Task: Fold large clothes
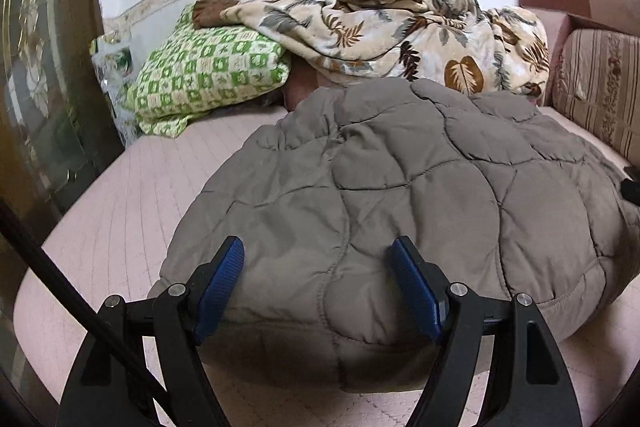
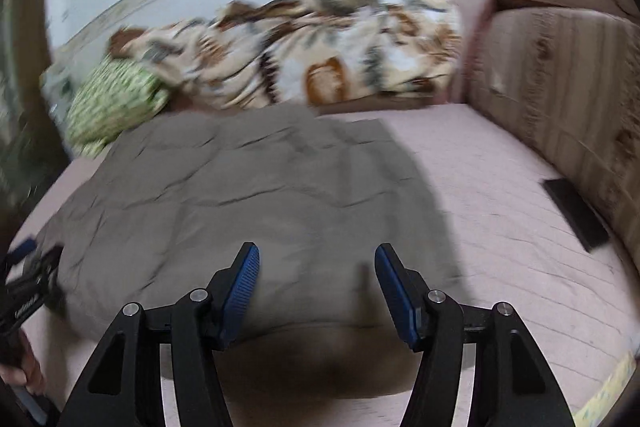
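A: How did the coat point(image 1: 400, 187) look like it would handle?

B: Soft and puffy. It was a grey quilted thing, thick with padding, so I judged it light for its bulk, limp, and likely to spring back out of a fold. The shell looked smooth, maybe a bit slippery. Nothing fragile about it.

A: Where would you have taken hold?

B: At the stitched hem along the near edge, where the layers were thinnest and a claw could bite through. A pinch in the middle of a padded panel would probably have slid off.

A: And where did it lie?

B: Spread on the pink bed point(image 1: 120, 211), in front of a leaf-print blanket point(image 1: 400, 31) and a green pillow point(image 1: 200, 67) by the wall.

A: Relative to the claws?

B: The left claw point(image 1: 318, 261) stood wide, over the coat's near left part, with the hem bulging up between its jaws; the pads did not seem to press on it. The right claw point(image 2: 316, 267) was also wide and gripping nothing, over the near right part, with cloth below the gap. That view was blurred, so I couldn't tell whether it touched.
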{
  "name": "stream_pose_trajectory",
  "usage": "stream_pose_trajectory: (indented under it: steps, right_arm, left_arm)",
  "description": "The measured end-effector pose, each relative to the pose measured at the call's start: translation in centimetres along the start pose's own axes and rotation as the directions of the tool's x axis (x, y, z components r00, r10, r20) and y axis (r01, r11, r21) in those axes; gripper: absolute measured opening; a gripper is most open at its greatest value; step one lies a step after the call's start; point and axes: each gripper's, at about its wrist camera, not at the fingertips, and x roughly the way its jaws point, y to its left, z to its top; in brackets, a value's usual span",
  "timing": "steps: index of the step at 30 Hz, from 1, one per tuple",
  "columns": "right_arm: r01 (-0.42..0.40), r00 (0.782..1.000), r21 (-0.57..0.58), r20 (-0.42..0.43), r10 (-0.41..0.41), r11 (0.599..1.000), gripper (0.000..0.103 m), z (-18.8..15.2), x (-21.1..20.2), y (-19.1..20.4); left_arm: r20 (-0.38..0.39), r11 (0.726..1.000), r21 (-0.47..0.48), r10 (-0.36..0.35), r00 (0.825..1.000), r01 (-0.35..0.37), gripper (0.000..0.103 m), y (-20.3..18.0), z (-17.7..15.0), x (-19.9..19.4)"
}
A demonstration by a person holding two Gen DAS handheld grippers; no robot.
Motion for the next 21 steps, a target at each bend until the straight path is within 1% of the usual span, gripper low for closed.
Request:
stream_pose_trajectory:
  steps: [1,6,10,16,21]
  right_arm:
    - [-0.008,1.0,-0.028,-0.007,0.008,1.0,0.065,-0.2,0.4,1.1]
    - [-0.023,1.0,-0.108,-0.004,0.023,0.994,0.065,-0.4,1.1,3.8]
    - [-0.013,0.999,-0.114,-0.041,0.009,0.993,0.065,-0.7,2.5,4.6]
    - [-0.014,0.994,-0.12,-0.113,0.0,0.993,0.069,-1.2,4.6,4.9]
    - [-0.001,0.991,-0.151,-0.13,-0.019,0.989,0.071,-1.3,5.3,5.1]
  left_arm:
    - [-0.004,1.0,0.006,-0.002,1.0,0.002,0.076,-0.2,0.0,0.1]
    - [-0.022,1.0,0.005,-0.006,1.0,0.006,0.076,-0.4,0.0,0.8]
    - [-0.028,1.0,0.019,0.001,1.0,-0.001,0.076,-0.8,-0.1,1.2]
    - [-0.048,1.0,0.03,0.005,0.999,-0.003,0.076,-1.1,-0.1,1.8]
    - [-0.054,0.999,0.04,0.013,0.998,-0.011,0.076,-1.4,-0.2,2.1]
